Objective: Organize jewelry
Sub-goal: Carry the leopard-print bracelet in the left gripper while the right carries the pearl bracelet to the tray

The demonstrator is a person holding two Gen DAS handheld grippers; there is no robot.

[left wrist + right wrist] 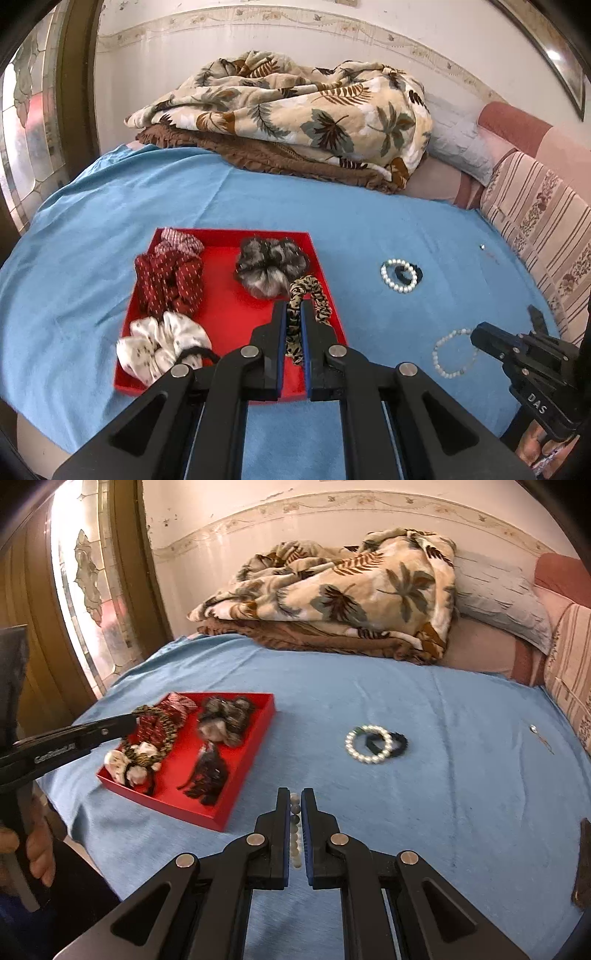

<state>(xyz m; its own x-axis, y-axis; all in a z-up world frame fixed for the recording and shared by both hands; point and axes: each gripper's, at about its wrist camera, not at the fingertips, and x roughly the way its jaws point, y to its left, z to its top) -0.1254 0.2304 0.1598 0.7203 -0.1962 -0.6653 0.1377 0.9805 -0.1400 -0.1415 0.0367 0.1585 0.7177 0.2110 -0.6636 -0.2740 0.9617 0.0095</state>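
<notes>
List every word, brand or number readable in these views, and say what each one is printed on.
"DAS": white letters on the body of the right gripper, seen from the left wrist view.
White brand lettering on the side of the left gripper, seen from the right wrist view: too blurred to read.
No other text visible.

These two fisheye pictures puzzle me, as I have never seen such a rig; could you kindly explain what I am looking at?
No robot here: a person holds a two-finger tool in each hand, with a camera on each looking along its fingers. The left wrist view shows the left gripper shut on a leopard-print scrunchie over the red tray, which lies on the blue bedspread and holds more scrunchies. The right wrist view shows the right gripper shut on a pale bead bracelet. A pearl bracelet with a black hair tie lies further off on the bedspread.
</notes>
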